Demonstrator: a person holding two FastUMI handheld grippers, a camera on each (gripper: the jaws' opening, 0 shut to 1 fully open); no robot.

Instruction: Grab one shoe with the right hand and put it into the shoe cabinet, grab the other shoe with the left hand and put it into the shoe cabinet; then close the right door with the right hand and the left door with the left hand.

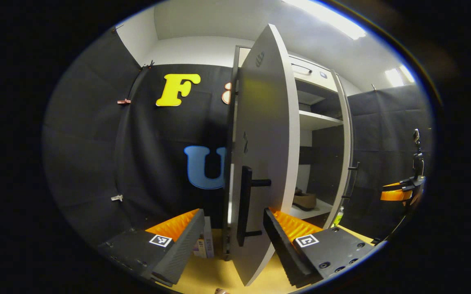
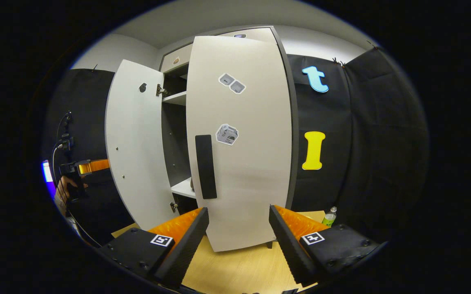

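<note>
Left gripper view: the left gripper [image 1: 233, 239] is spread wide with nothing between its fingers, which stand either side of the edge of the tall white cabinet's left door [image 1: 260, 134], near its black bar handle [image 1: 244, 204]. This door stands wide open. Inside the white shoe cabinet [image 1: 321, 77], a tan shoe [image 1: 304, 200] rests on the low white shelf [image 1: 315, 210]. Farther right, the other gripper appears small. Right gripper view: the right gripper [image 2: 238, 237] is likewise wide and empty, facing the white right door [image 2: 243, 163], which is nearly shut; its black handle [image 2: 205, 166] lies above the fingers. A green-capped plastic bottle [image 2: 329, 217] stands on the wooden floor [image 2: 235, 269] beside the cabinet.
</note>
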